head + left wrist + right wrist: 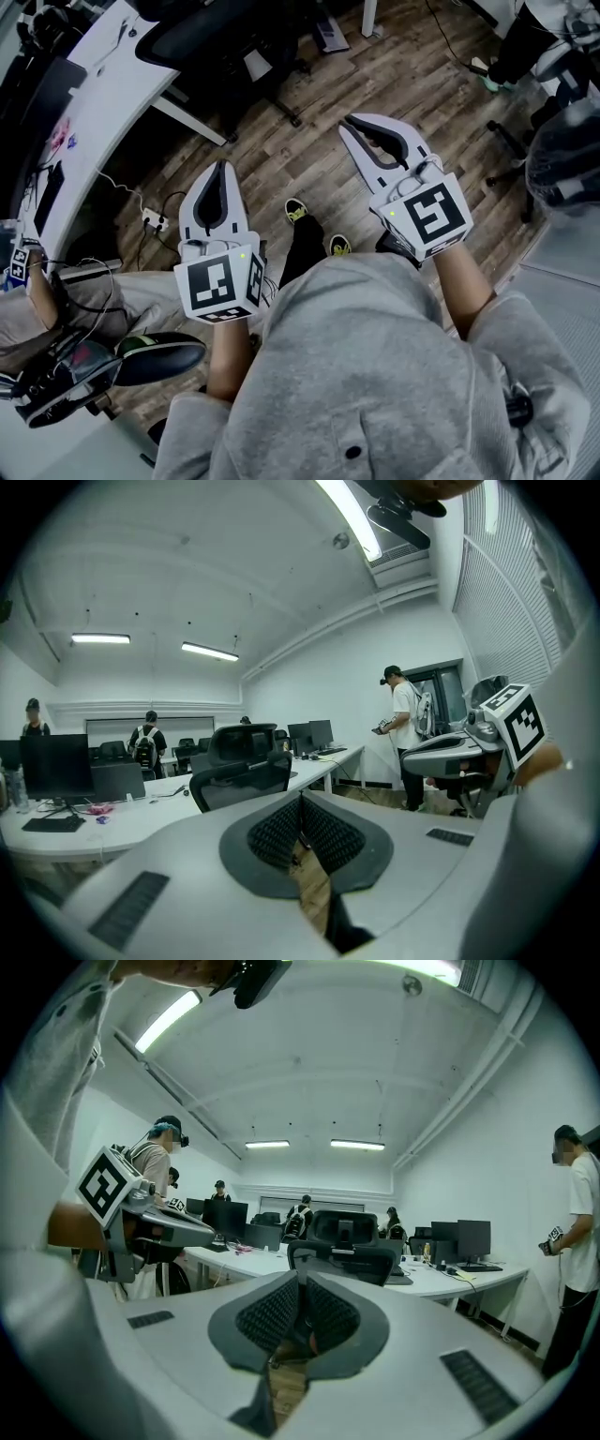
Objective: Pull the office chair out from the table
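Note:
The black office chair (211, 37) stands tucked against the long white table (89, 112) at the top left of the head view, some way ahead of both grippers. In the left gripper view the chair (239, 761), with its headrest, shows just past the jaws. It sits straight ahead in the right gripper view too, as the chair (345, 1241). My left gripper (222, 166) is shut with nothing in it. My right gripper (348, 121) is also shut and empty, held a little further forward. Neither touches the chair.
A power strip (153, 222) with cables lies on the wooden floor under the table. Someone's legs and shoes (66, 375) are at the lower left. Another chair (562, 159) stands at the right. A standing person (403, 726) and monitors (469, 1238) are in the room.

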`<control>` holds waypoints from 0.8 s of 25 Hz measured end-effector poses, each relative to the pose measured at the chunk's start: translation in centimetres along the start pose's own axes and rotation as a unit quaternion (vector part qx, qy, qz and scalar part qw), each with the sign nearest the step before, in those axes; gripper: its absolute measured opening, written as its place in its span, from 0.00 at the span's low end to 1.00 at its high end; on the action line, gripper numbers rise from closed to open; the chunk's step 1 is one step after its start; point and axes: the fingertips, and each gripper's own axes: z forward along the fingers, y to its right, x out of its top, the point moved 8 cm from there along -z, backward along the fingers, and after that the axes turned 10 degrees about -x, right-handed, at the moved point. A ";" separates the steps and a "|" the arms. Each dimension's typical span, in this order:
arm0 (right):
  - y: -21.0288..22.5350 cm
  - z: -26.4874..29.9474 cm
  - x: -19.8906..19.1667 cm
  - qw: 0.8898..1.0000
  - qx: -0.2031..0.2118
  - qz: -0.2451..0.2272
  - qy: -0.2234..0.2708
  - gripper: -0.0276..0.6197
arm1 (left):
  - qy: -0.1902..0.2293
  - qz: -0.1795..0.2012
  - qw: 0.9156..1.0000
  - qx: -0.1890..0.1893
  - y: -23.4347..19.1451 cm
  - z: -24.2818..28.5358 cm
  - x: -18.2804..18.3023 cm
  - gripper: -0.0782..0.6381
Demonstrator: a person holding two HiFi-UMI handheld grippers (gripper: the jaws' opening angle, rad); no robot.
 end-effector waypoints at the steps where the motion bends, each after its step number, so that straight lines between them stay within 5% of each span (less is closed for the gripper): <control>1: 0.0 0.3 0.0 1.000 -0.001 -0.001 -0.001 0.11 | 0.000 -0.001 1.000 -0.002 -0.3 0.3 -0.1 0.13; 20: -0.2 12.3 -0.3 0.999 0.022 0.000 -0.040 0.11 | -0.013 -0.036 0.999 -0.013 -8.8 7.9 -0.9 0.13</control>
